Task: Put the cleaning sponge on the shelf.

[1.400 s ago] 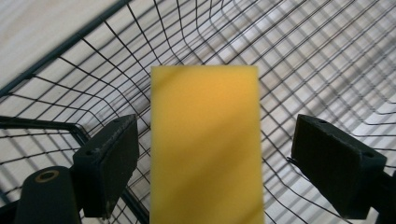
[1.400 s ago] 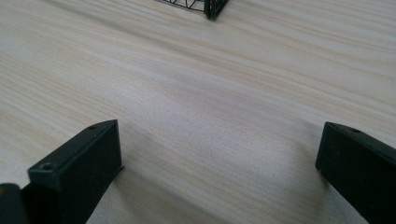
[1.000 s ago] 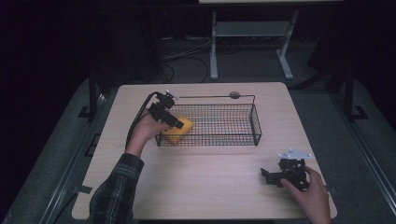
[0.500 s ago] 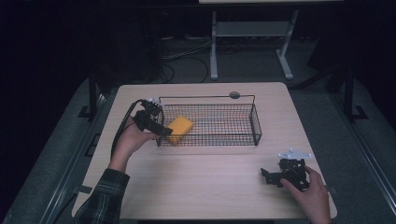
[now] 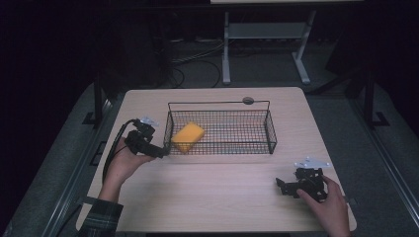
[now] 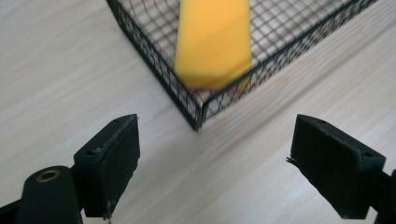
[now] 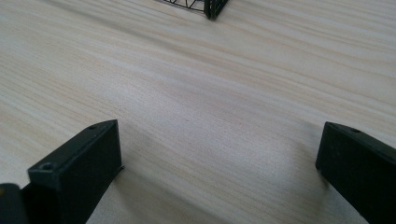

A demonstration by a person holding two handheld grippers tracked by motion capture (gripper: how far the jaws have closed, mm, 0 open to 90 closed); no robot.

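Both claws (image 5: 163, 152) (image 5: 281, 186) agape, palms low

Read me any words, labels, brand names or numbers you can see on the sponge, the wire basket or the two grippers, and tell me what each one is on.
None: no readable text in any view.
Yellow sponge: plain, no print.
Wire basket: bare black mesh, no tag.
Left gripper and right gripper: plain black jaws, open, no markings.
Table: bare pale wood grain.
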